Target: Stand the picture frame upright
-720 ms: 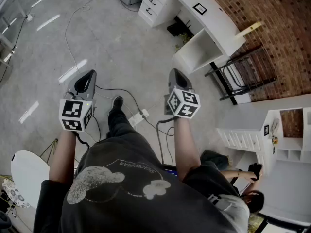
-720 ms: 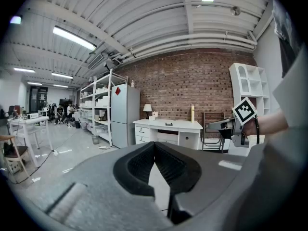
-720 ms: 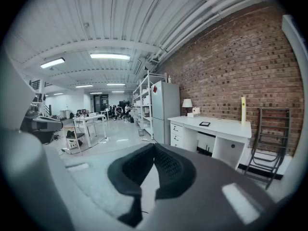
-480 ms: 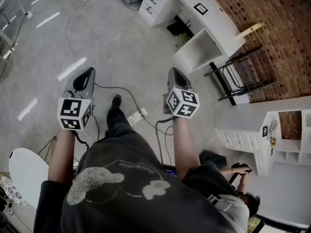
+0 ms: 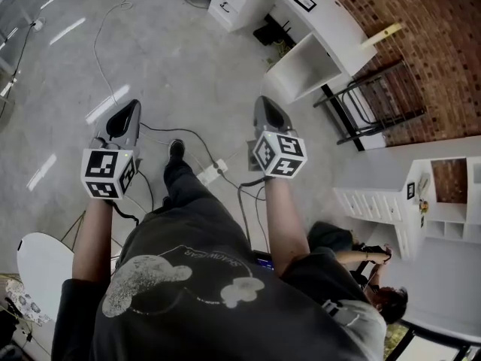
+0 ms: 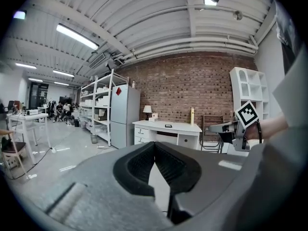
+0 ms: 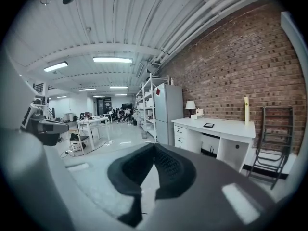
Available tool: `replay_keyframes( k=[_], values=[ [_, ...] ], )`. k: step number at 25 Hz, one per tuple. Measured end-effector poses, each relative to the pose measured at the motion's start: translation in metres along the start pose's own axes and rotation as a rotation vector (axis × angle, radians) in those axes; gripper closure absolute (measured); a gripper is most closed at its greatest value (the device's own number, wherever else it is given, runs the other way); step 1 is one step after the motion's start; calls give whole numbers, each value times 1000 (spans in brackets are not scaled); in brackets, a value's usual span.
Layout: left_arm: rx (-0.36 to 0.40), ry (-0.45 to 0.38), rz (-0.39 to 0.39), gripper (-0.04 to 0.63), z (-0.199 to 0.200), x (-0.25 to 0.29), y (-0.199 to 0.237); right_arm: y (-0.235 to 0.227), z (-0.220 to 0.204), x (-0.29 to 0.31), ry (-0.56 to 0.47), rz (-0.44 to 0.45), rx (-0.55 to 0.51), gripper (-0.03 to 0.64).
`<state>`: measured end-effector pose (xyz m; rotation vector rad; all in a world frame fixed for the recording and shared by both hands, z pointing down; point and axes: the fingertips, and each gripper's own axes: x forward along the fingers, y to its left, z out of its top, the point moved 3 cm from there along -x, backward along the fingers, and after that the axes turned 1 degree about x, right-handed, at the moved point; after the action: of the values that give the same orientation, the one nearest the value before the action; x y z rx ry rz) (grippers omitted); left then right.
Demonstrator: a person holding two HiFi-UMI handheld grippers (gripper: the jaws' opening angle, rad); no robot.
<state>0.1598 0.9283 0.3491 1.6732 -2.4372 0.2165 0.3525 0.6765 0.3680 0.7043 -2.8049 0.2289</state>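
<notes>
While the left gripper [image 6: 154, 148] and right gripper [image 7: 154, 150] hang with jaws together, empty, the frame [image 5: 305, 2] lies flat midway along the desk [image 5: 340, 34], well apart from both. It looks light, stiff and maybe glass-fronted, so I'd pinch one edge.

Counts: 2 grippers: left gripper [image 5: 132, 105], right gripper [image 5: 261, 101]. 1 white desk [image 5: 340, 27], 1 picture frame [image 5: 306, 2], 1 table lamp [image 6: 147, 110], 1 yellow stick [image 5: 385, 34], 1 fridge [image 6: 124, 115], 1 black folding rack [image 5: 376, 105], 1 power strip [image 5: 211, 174], 1 seated person [image 5: 352, 257].
</notes>
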Motion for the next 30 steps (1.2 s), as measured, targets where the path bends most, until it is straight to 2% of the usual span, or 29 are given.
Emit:
replay_keyframes(
  k=[6, 8, 9, 10, 11, 12, 13, 14, 21, 26, 30],
  values=[
    [-26, -23, 2, 573, 7, 27, 16, -14, 9, 20, 2, -12, -33, 612],
    [-32, -13, -24, 516, 9, 43, 18, -22, 12, 34, 13, -8, -43, 612],
    [-32, -6, -42, 477, 8, 52, 17, -26, 13, 42, 16, -5, -39, 566],
    [-32, 0, -62, 424, 7, 62, 18, -30, 13, 51, 19, -2, -33, 448],
    [-32, 4, -80, 364, 6, 74, 20, -34, 13, 62, 21, -6, -26, 403],
    [-35, 9, -95, 307, 5, 88, 24, -39, 12, 73, 23, -15, -19, 398],
    [-42, 15, -107, 276, 4, 102, 28, -45, 12, 85, 26, -27, -11, 355],
    [-51, 21, -116, 251, 4, 116, 32, -52, 11, 97, 31, -37, -1, 341],
    [-69, 67, -155, 230, 17, 229, 62, -108, 13, 184, 93, -50, 43, 321],
    [-46, 88, -180, 229, 44, 335, 73, -180, 30, 243, 92, -113, 139, 321],
    [-19, 85, -203, 229, 68, 406, 71, -232, 51, 282, 60, -146, 162, 321]
  ],
)
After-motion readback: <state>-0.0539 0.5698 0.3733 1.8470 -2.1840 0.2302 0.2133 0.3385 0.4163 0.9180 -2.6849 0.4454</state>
